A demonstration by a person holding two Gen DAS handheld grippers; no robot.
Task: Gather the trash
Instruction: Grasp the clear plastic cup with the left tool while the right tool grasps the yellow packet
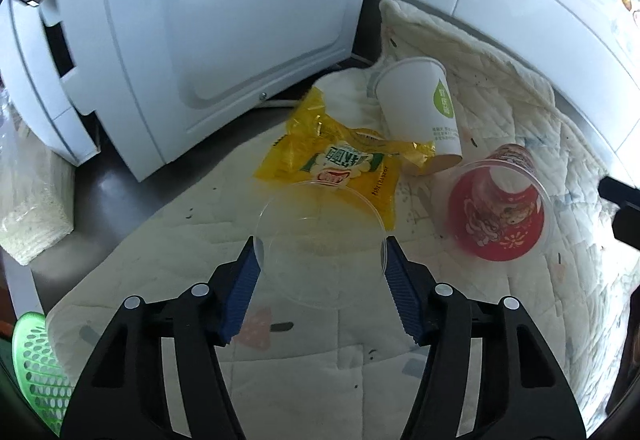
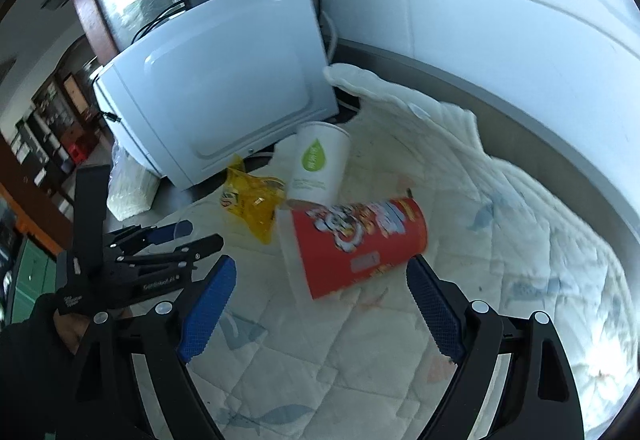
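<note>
**Inspector:** State the position of the left gripper [image 1: 320, 260] relative to the yellow snack wrapper [image 1: 332, 163]

**Assistant:** It sits just in front of the wrapper, its blue pads [image 1: 244, 292] set on either side of a clear plastic lid [image 1: 320, 244]. The lid's far edge overlaps the wrapper. Each pad meets the lid's rim in the left wrist view, so I judge the lid pinched across its width; being transparent, the contact is hard to confirm

**Inspector:** And the right gripper [image 2: 322, 276]?

**Assistant:** Fingers spread wide, nothing between the pads. A red snack canister [image 2: 356, 244] lies on its side to the right of the wrapper, directly ahead of those open fingers, so it appears lined up as the next pick

**Inspector:** Other trash?

**Assistant:** A white paper cup [image 1: 416, 103], tipped over, rests against the wrapper's far edge. All lie on a quilted cloth [image 1: 500, 87], beside a white appliance [image 1: 208, 19] behind the wrapper

**Inspector:** Any receptacle?

**Assistant:** A green perforated basket [image 1: 36, 372] shows well to the near left of the wrapper; its purpose I cannot confirm
</note>
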